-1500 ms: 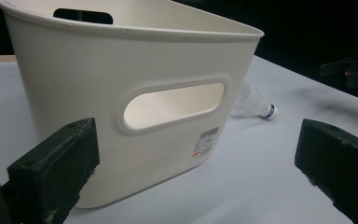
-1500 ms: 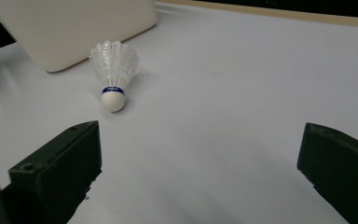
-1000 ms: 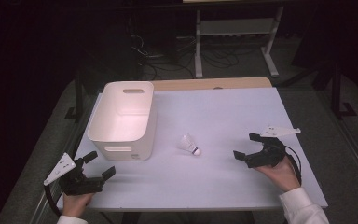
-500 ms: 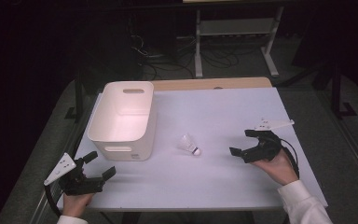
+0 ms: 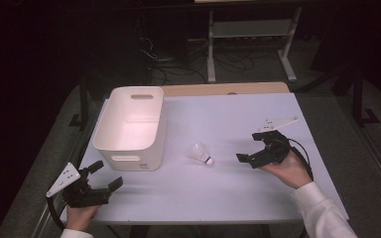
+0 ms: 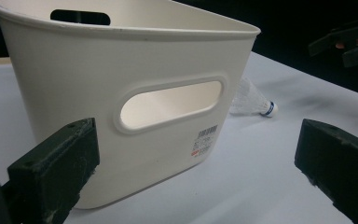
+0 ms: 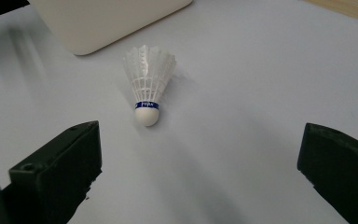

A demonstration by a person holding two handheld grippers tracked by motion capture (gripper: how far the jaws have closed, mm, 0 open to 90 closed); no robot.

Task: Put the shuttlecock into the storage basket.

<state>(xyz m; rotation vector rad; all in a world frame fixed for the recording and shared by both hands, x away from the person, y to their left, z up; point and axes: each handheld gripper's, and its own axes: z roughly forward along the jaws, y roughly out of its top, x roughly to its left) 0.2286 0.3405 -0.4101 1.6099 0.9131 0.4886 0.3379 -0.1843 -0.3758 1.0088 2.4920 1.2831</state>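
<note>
Left tongs [image 5: 101, 177] at the near-left corner of the worktop [image 5: 238, 208], jaws spread wide, nothing between them; they face the short end of the white bin [image 5: 131, 130], which stands upright just ahead, handle slot toward them. Bin looks empty from above.

Centre: a white shuttlecock [image 5: 201, 154] lies on its side on the bare worktop, just right of the bin, not touching it. Cork end with blue band points toward the right side.

Right tongs [image 5: 254, 147] held low over the worktop, near the shuttlecock but apart from it, jaws wide open and empty. In the right gripper view the shuttlecock [image 7: 147, 87] sits ahead of the gap, cork nearest.

Judgement: approach step, likely a pick of the shuttlecock for the bin. Next move calls for advancing the right tongs so the jaws straddle the cork, then closing gently; the feather skirt would crush easily
</note>
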